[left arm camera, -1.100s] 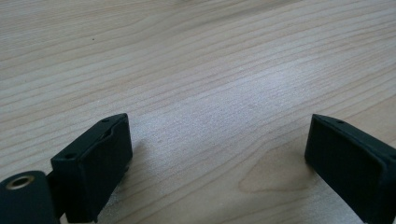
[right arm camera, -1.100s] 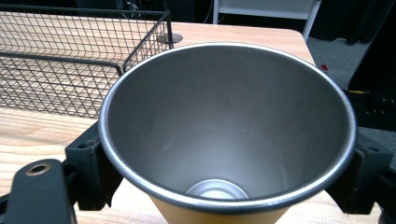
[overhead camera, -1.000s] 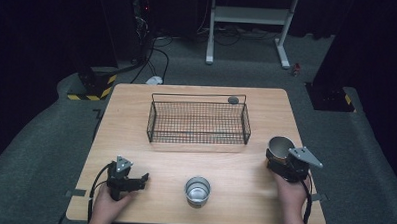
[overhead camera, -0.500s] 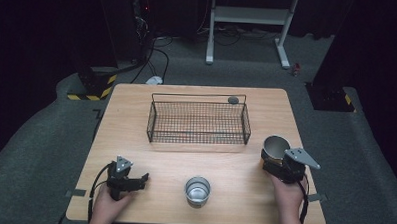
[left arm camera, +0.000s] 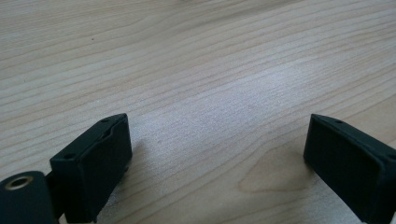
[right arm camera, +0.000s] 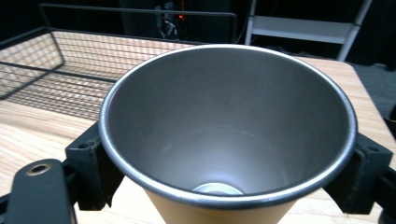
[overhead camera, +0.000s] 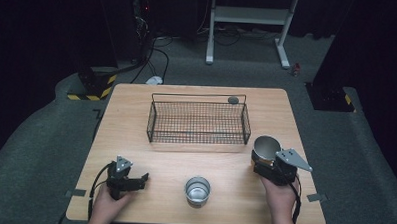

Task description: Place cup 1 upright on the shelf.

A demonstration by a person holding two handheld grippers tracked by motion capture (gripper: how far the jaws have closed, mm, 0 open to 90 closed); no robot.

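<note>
A steel cup (overhead camera: 266, 144) with a tan outside sits upright between the jaws of my right gripper (overhead camera: 261, 160), which is shut on it just off the wire basket's (overhead camera: 150, 121) right front corner. In the right gripper view the cup (right arm camera: 229, 130) is empty, and both pads (right arm camera: 88, 168) press on its sides. A second steel cup (overhead camera: 197, 189) stands alone on the table near the front edge. My left gripper (overhead camera: 142, 180) rests at the front left of the table. In its own view the left gripper (left arm camera: 217, 140) is open, with bare wood between the fingers (left arm camera: 93, 158).
The black wire basket (right arm camera: 56, 60) stands empty across the middle of the wooden table (overhead camera: 137, 100). A small dark round object (overhead camera: 233, 99) lies behind its right rear corner. Dark floor, cables and a white stand surround the table.
My right gripper has carried the cup leftward, closer to the basket's right front corner. The left gripper and the second cup have stayed where they were.
</note>
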